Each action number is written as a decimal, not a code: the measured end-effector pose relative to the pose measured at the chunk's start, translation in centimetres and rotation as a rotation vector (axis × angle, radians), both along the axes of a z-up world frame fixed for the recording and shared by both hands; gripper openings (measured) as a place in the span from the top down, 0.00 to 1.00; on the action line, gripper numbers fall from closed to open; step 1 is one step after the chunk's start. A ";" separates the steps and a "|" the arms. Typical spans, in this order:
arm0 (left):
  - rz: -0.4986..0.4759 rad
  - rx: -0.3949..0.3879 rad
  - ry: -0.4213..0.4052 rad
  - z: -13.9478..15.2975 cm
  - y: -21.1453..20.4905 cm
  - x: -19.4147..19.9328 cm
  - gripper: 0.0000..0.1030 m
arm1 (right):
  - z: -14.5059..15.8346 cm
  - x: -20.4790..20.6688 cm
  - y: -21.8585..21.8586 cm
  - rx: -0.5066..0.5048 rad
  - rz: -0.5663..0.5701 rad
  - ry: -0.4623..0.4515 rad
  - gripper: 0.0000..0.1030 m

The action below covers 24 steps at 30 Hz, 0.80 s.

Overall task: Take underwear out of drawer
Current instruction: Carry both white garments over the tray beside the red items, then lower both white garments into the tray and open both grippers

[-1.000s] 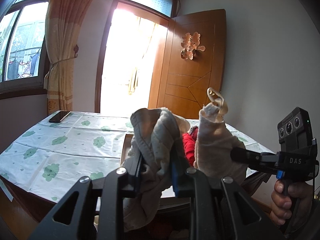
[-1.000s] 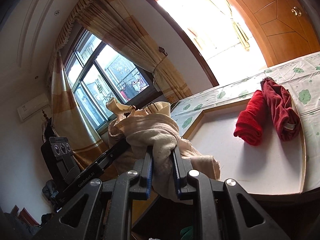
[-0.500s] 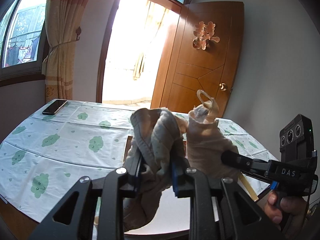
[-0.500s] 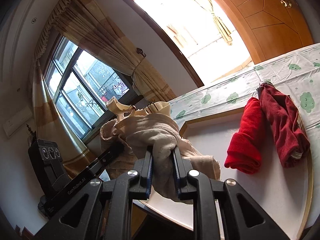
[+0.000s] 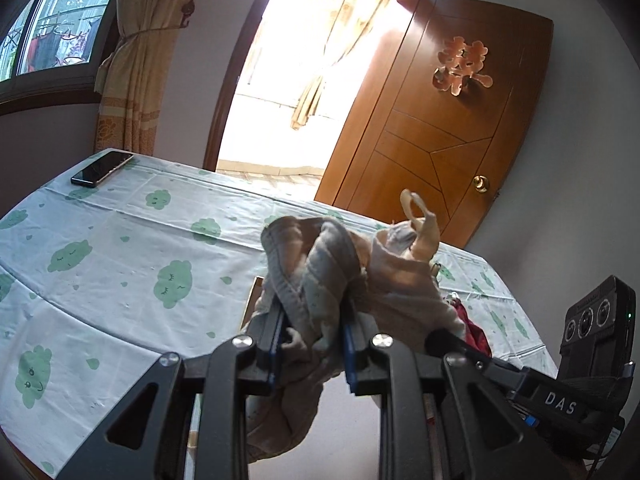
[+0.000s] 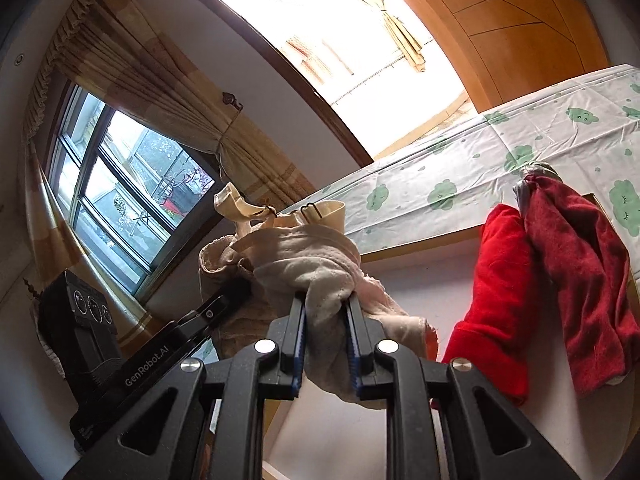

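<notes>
A beige-grey piece of underwear hangs bunched in the air between both grippers. My left gripper is shut on its grey ribbed part. My right gripper is shut on the beige part, whose strap loop sticks up. In the left wrist view the right gripper comes in from the right, its tips buried in the cloth. The right wrist view shows the left gripper reaching in from the left. The garment hovers over the near edge of a white tray. No drawer is in view.
A bright red garment and a dark red one lie on the tray with its wooden rim. The table has a cloud-print cloth, with a phone at its far left. A wooden door stands behind.
Both grippers have carried the underwear forward over the table and tray, rolling a little. The red garments and the tray look nearer in the right wrist view. Both grips are unchanged.
</notes>
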<state>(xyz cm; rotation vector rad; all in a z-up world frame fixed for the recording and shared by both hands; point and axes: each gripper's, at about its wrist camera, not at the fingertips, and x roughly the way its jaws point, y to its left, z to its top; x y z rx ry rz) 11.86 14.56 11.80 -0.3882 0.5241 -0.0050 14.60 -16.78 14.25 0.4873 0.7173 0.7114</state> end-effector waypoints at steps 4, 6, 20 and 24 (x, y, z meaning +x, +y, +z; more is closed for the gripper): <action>0.019 -0.038 0.029 -0.8 0.2 1.6 0.79 | -0.2 1.0 0.6 -0.024 -0.029 0.015 0.81; 0.026 -0.051 0.047 -1.3 0.2 2.3 0.79 | -0.4 1.5 1.0 -0.040 -0.035 0.026 0.81; 0.018 -0.084 0.150 -4.3 0.0 5.4 0.78 | -1.9 3.2 1.9 -0.168 -0.067 0.033 0.77; 0.036 -0.077 0.150 -4.2 0.1 5.6 0.73 | -2.2 3.5 1.8 -0.179 -0.068 0.027 0.70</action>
